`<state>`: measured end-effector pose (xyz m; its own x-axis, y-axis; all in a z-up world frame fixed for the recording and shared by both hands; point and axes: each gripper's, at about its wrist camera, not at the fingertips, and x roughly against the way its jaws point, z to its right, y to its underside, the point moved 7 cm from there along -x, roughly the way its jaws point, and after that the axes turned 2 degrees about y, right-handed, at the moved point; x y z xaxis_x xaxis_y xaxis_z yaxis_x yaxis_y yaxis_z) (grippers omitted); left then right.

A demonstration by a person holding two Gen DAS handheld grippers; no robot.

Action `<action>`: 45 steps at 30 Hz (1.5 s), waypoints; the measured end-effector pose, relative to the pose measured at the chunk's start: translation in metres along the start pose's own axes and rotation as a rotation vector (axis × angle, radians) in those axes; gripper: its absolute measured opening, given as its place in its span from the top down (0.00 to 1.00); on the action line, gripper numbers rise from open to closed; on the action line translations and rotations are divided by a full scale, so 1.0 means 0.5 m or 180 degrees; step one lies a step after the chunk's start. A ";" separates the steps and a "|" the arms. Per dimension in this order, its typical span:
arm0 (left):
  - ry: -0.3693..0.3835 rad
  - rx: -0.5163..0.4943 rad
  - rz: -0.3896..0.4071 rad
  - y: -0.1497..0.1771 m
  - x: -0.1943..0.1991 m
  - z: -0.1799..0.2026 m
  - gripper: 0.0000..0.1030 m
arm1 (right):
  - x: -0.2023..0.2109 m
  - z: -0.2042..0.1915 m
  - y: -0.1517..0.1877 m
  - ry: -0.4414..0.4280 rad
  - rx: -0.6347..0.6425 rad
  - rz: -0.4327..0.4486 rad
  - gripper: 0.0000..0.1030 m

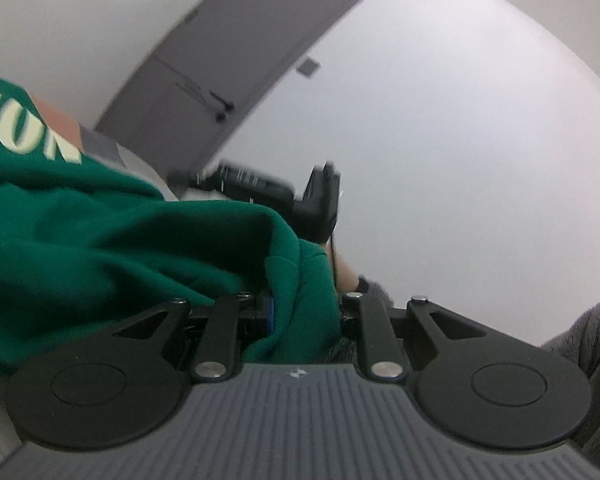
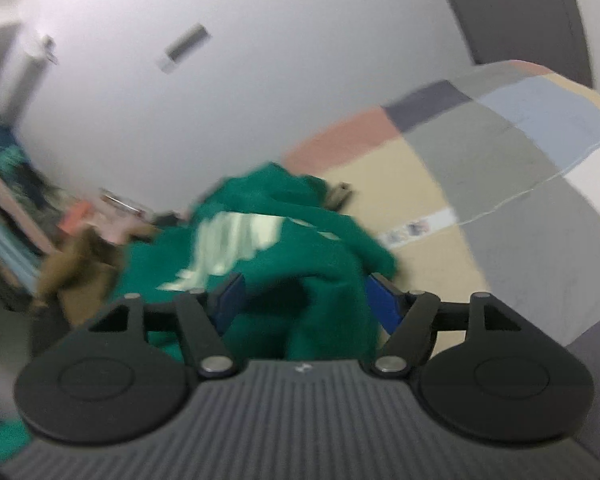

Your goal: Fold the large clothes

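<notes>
Sweatshirt [image 1: 100, 240], green with pale lettering, bunched and lifted off the bed [image 2: 500, 184]; patchwork bedcover shows beneath and to the right in the right wrist view

Left tongs [image 1: 300, 304]: nearly closed, pinched on a thick rolled edge of the green cloth, which fills the gap between the blue pads and drapes away to the left. Camera looks level toward a white wall and a grey door [image 1: 236, 68]

Right tongs [image 2: 304, 296]: jaws spread wide, blue pads standing clear on either side of a fold of cloth. Fabric lies between them but nothing presses on it — reads as let go, not gripped. Picture smeared, so fine contact at the pads is hard to judge

Right tongs also visible in the left view, dark shape beyond the cloth, with a bare wrist and grey sleeve below it

Risks from here:
- all the weight hangs from the left pinch; a bulky rolled edge could creep out of a narrow grip
- freed side may slump into a heap, losing any straight edge for the fold
- loose cloth between the open right pads could snag as that hand pulls back, dragging the garment askew
- clutter beside the bed, too blurred to identify, could catch a trailing sleeve
</notes>
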<state>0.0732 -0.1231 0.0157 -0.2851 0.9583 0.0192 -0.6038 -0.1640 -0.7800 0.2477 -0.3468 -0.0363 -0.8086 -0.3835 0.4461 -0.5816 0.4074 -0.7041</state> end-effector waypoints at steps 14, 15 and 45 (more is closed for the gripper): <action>-0.0181 0.0043 -0.0325 0.042 -0.068 -0.013 0.78 | -0.216 -0.038 0.103 -0.0477 -0.0393 -0.1047 0.29; -0.0196 0.0061 -0.0341 0.044 -0.068 -0.015 0.77 | -0.229 -0.036 0.102 -0.0459 -0.0409 -0.1017 0.32; -0.1674 0.2138 0.1155 -0.026 0.129 -0.547 0.19 | -0.162 -0.074 0.048 -0.1279 -0.0517 -0.0551 0.91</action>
<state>0.2662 0.0051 -0.1440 -0.7429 0.6193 0.2543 -0.6694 -0.6918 -0.2707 0.2961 -0.2750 -0.0689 -0.6187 -0.7350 0.2774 -0.7372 0.4213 -0.5282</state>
